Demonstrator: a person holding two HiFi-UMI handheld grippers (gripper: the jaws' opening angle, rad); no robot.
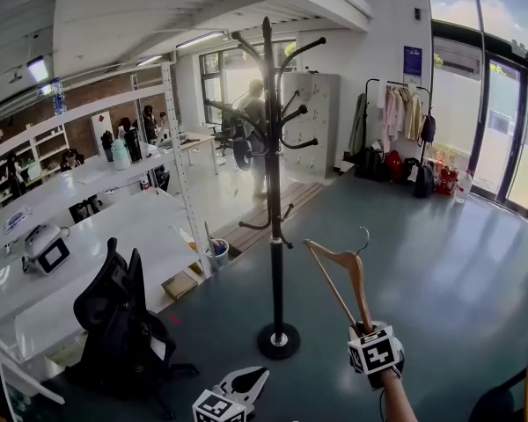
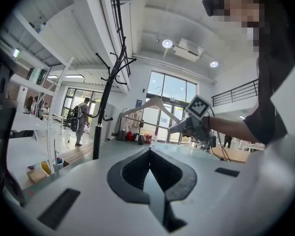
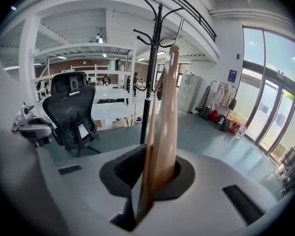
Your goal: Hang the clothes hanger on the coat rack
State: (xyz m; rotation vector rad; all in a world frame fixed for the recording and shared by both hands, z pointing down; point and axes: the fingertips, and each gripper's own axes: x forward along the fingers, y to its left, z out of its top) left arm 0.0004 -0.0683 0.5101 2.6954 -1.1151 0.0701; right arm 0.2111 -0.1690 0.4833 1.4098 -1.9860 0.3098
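Observation:
A tall black coat rack (image 1: 275, 236) with curved hooks stands on a round base in the middle of the head view. Just right of it, my right gripper (image 1: 366, 329) is shut on one end of a wooden clothes hanger (image 1: 345, 269). The hanger rises from the jaws, its metal hook (image 1: 364, 237) at the top and apart from the rack. In the right gripper view the hanger (image 3: 165, 127) fills the jaws, with the rack (image 3: 152, 73) behind it. My left gripper (image 1: 261, 373) is low beside the rack's base, shut and empty (image 2: 149, 151).
A black office chair (image 1: 119, 323) stands left of the rack beside long white desks (image 1: 88, 262). A small bin (image 1: 218, 253) sits by a white shelf post. A garment rail with clothes (image 1: 403, 117) and bags stands at the far wall by the glass doors.

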